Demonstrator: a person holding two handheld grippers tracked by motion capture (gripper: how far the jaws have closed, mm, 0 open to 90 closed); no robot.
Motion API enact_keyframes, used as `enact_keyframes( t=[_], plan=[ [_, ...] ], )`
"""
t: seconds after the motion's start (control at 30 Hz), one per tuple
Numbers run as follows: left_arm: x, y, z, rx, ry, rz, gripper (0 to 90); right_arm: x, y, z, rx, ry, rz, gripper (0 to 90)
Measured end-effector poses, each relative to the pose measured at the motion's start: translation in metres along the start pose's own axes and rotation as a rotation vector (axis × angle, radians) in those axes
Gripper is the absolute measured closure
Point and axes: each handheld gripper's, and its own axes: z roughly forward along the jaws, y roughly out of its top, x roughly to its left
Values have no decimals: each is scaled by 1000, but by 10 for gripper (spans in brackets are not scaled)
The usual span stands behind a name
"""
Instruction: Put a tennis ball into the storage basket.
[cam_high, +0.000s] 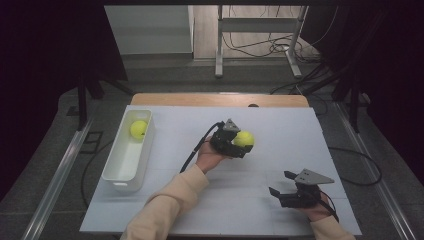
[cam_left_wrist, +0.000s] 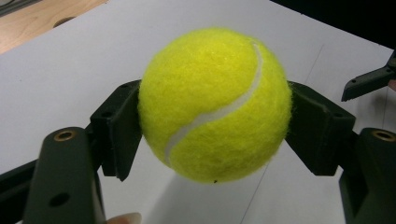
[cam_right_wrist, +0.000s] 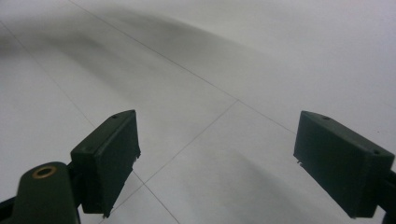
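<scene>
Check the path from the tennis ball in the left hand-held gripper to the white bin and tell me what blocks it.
Nothing visible blocks it. The left hand-held gripper holds the tennis ball over the middle of the table; the stretch toward the white bin at the left is bare. A second ball lies at the bin's far end.

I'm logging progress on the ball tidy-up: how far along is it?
Done: one tennis ball already lies in the white bin. In hand: the left gripper is shut on a second tennis ball, held above the table. Left: getting it into the bin. The right gripper rests open, holding nothing.
</scene>
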Motion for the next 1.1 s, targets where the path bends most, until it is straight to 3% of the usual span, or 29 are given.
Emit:
enact_keyframes(
  t=[1.1],
  plan=[
    [8, -18, -32, -29, 12, -30, 267, 0, 0, 0, 2, -10, 1, 144]
  ],
)
